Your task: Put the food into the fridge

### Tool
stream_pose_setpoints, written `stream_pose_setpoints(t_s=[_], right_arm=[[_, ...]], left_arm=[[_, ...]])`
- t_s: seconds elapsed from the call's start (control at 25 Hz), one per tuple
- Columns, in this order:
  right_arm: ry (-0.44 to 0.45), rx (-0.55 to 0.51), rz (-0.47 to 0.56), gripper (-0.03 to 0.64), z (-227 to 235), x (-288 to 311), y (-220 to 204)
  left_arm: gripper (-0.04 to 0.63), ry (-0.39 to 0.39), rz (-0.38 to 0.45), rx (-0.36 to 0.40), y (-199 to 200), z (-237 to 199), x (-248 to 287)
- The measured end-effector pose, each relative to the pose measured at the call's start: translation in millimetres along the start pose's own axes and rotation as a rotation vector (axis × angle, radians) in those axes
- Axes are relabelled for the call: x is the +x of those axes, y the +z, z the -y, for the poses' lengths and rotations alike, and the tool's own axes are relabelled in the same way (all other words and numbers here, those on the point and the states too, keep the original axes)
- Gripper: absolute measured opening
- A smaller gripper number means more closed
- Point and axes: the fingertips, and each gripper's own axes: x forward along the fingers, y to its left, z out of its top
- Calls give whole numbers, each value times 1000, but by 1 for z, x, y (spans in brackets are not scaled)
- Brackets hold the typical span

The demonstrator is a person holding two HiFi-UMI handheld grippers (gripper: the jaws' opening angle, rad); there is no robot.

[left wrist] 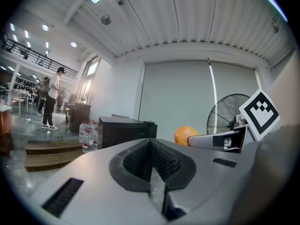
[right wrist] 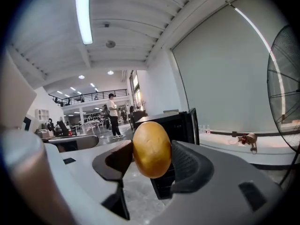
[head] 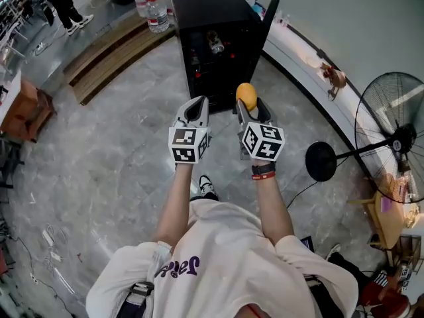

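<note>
Unreadable purple lettering on white shirt

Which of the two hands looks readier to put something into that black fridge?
Right. The right gripper grips the round orange food, facing the open fridge; the left gripper is shut and empty.

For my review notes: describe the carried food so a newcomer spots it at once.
Find the black fridge. In front of it, the right gripper clamps a smooth orange-yellow oval food item; the left gripper beside it holds nothing.
</note>
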Motion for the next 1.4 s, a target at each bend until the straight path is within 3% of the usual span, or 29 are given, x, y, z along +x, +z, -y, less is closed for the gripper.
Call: stream_pose_setpoints(t_s=[0.48, 1.12, 1.4], right_arm=[[77, -19, -36, 275, -41, 100, 10], [102, -17, -56, 273, -54, 176, 10], [113, -11, -64, 273, -32, 223, 12]], left_arm=[[17, 51, -2, -16, 8, -82, 41], [17, 48, -19, -54, -5, -125, 80], [17, 56, -12, -52, -5, -143, 125]])
